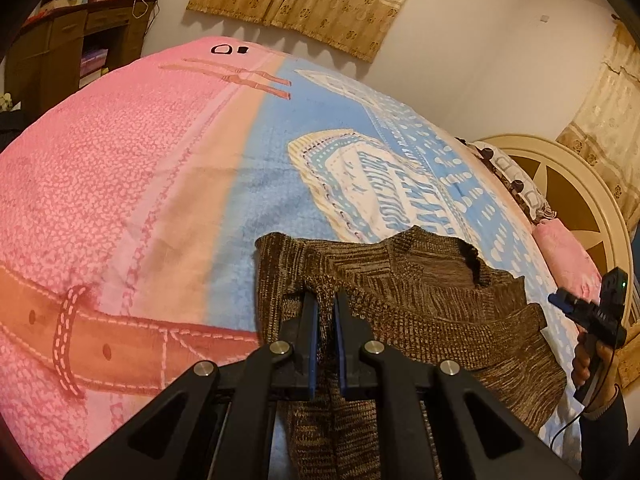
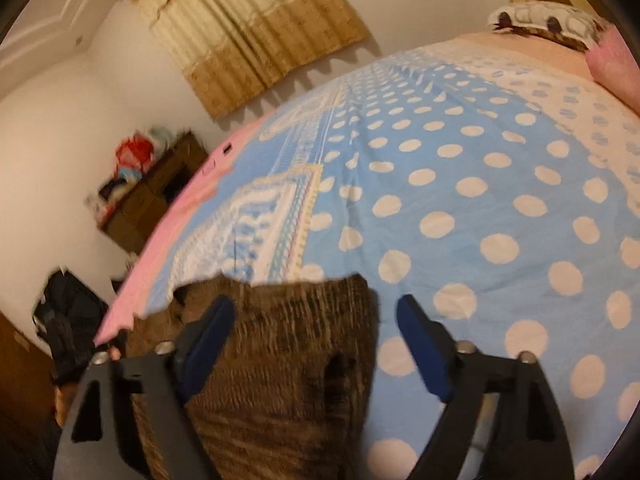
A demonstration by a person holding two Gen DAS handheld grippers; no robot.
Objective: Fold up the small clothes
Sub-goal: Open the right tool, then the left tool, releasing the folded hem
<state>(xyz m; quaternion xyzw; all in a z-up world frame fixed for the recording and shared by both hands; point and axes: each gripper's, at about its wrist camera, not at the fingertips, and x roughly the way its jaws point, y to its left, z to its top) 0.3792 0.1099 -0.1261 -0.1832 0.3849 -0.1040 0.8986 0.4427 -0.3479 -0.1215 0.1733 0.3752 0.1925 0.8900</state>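
A brown knitted sweater (image 1: pixel 420 304) lies partly folded on the bed, neck hole toward the headboard. My left gripper (image 1: pixel 325 300) is shut on a fold of the sweater's near edge, the knit pinched between its blue pads. In the right wrist view the same sweater (image 2: pixel 288 360) lies under and between the spread fingers of my right gripper (image 2: pixel 316 312), which stands open; its blue pads (image 2: pixel 420 344) do not press on the knit. The right gripper (image 1: pixel 584 312) also shows at the far right of the left wrist view, held in a hand.
The bed cover (image 1: pixel 140 184) is pink on one side and blue with white dots (image 2: pixel 500 184) on the other. Pillows (image 1: pixel 516 184) lie by the round cream headboard (image 1: pixel 592 216). A brown cabinet (image 1: pixel 68 48) with clutter stands by the wall. Curtains (image 2: pixel 256 28) hang behind the bed.
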